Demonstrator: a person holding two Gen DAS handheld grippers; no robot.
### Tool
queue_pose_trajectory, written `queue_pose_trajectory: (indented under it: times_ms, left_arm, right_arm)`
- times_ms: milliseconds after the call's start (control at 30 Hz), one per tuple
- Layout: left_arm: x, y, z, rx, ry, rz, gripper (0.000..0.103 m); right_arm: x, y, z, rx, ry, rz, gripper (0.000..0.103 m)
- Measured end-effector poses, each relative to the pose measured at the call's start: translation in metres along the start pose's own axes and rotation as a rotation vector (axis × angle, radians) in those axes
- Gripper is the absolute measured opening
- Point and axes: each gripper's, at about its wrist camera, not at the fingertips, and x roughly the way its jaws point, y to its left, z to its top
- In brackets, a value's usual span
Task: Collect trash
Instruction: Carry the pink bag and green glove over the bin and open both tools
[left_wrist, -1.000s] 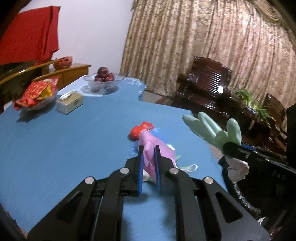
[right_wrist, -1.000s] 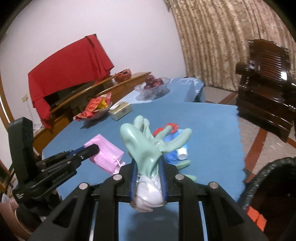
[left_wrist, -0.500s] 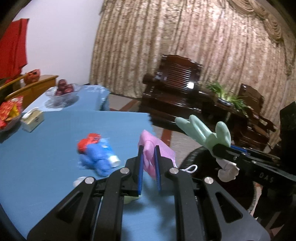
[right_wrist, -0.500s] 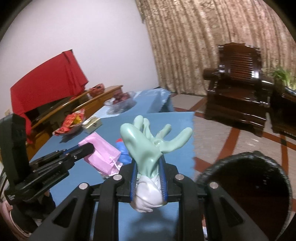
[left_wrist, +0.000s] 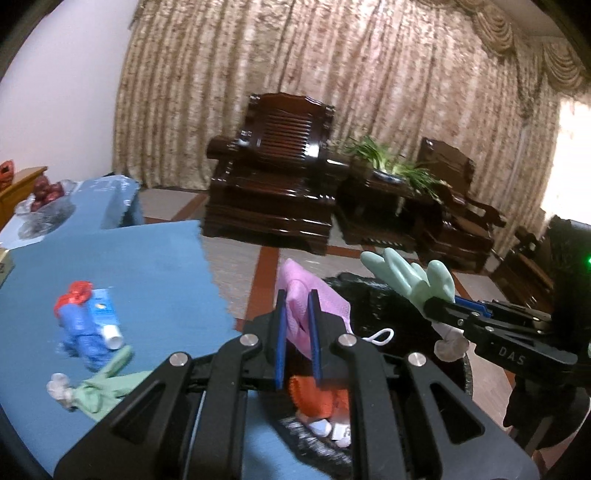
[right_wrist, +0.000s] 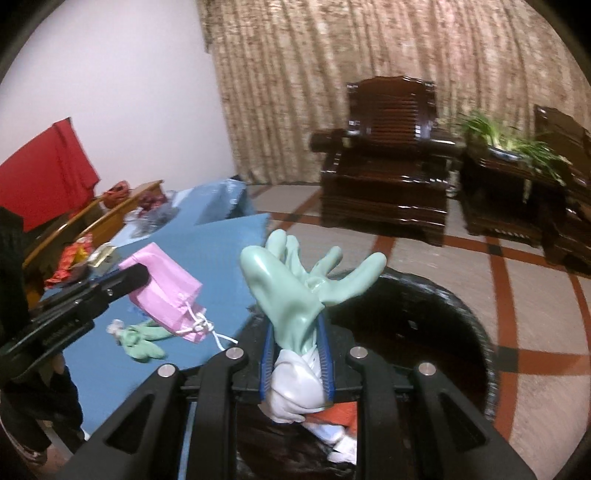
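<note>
Both tongs, loaded, over the bin. My left gripper (left_wrist: 295, 306) is clenched on the pink bag (left_wrist: 314, 301), its white drawstring dangling free; my right gripper (right_wrist: 297, 334) is clenched on the green glove (right_wrist: 295, 284), pinched at the cuff with the fingers splayed upward. A second ago both views looked across the blue table (left_wrist: 147, 258), with only a sliver of the bin at the frame edge; now the black bin (right_wrist: 476, 321) fills the space under each pair of jaws — I have swung both loads sideways off the table together. Neither grip has altered during the swing; bag and glove sit between the pads as before.

Consequence for the task: in my judgement the carry is all but done and the release is next; both items appear to hang inside the rim, above the orange and white scraps (left_wrist: 317, 398) already in the bin. Left on the table — a second glove (left_wrist: 99, 387) and, beside it, a blue-and-red wrapper heap (left_wrist: 86, 325); these I take to be the remaining trash, so the collection looks to be partway through.
</note>
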Motion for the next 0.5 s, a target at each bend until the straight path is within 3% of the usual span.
queue_pose_trajectory:
  times_ms: [200, 400, 500]
  left_arm:
    - [0.04, -0.022, -0.009, 0.027, 0.06, -0.057, 0.012]
    - [0.063, -0.026, -0.02, 0.03, 0.109, -0.065, 0.043]
    - [0.061, -0.021, -0.024, 0.023, 0.112, -0.05, 0.061]
  right_arm:
    - [0.01, -0.025, -0.014, 0.04, 0.041, -0.061, 0.022]
    - [0.026, -0.041, -0.032, 0.058, 0.101, -0.106, 0.029]
    - [0.029, -0.043, -0.038, 0.064, 0.111, -0.116, 0.046]
